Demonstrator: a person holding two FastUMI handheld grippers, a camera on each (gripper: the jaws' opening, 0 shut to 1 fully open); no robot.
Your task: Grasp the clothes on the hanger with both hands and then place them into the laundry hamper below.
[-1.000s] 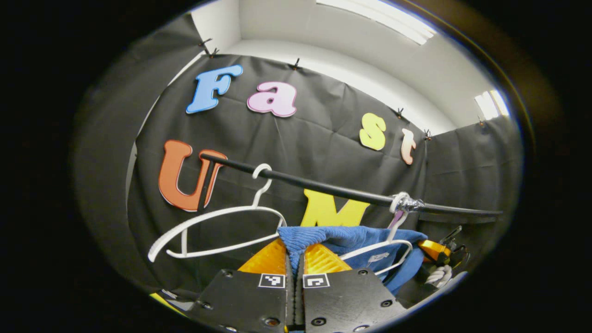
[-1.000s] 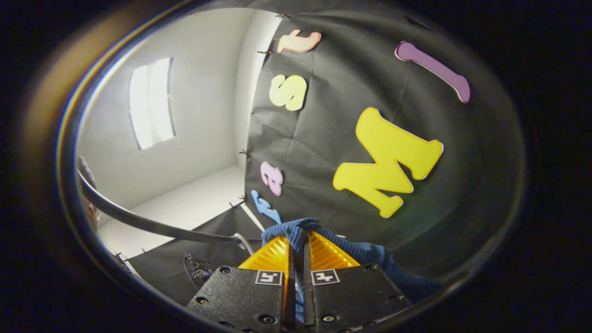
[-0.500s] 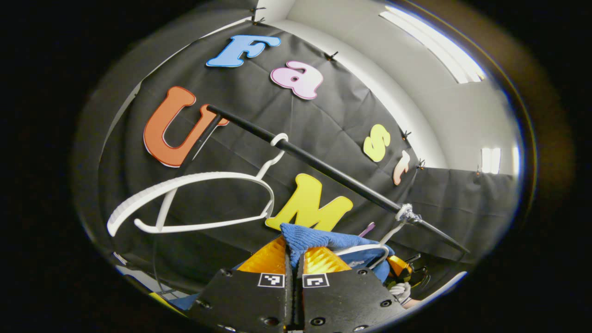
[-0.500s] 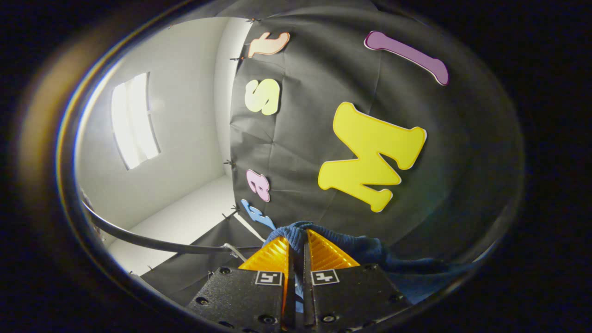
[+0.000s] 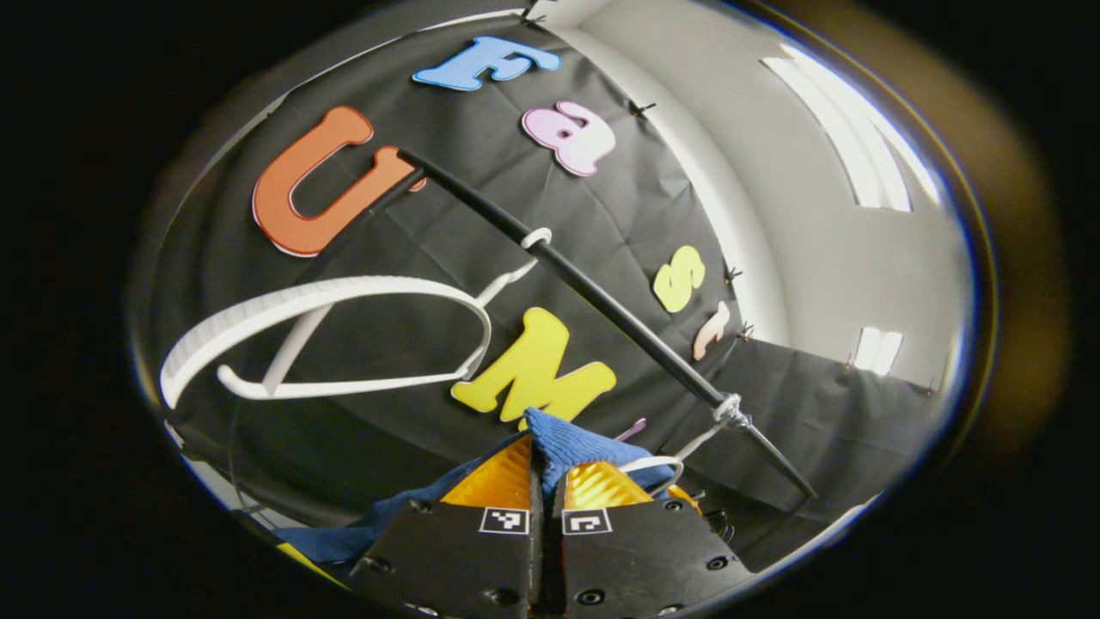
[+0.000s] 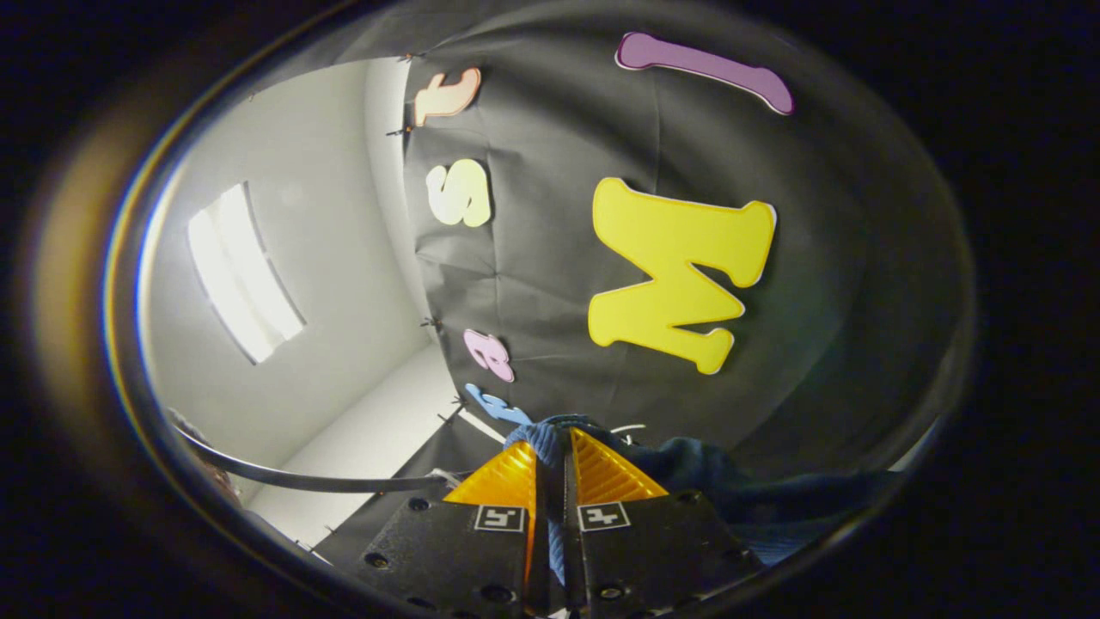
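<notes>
Black rail slants across cloth wall — pale ceiling, white hanger.

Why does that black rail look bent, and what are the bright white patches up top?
Left gripper view: the fisheye lens bows the rail and stretches the empty white hanger; the ceiling light is blown out to plain white. Right gripper view: another ceiling light glares, while the blue garment sits in dim shadow.
</notes>
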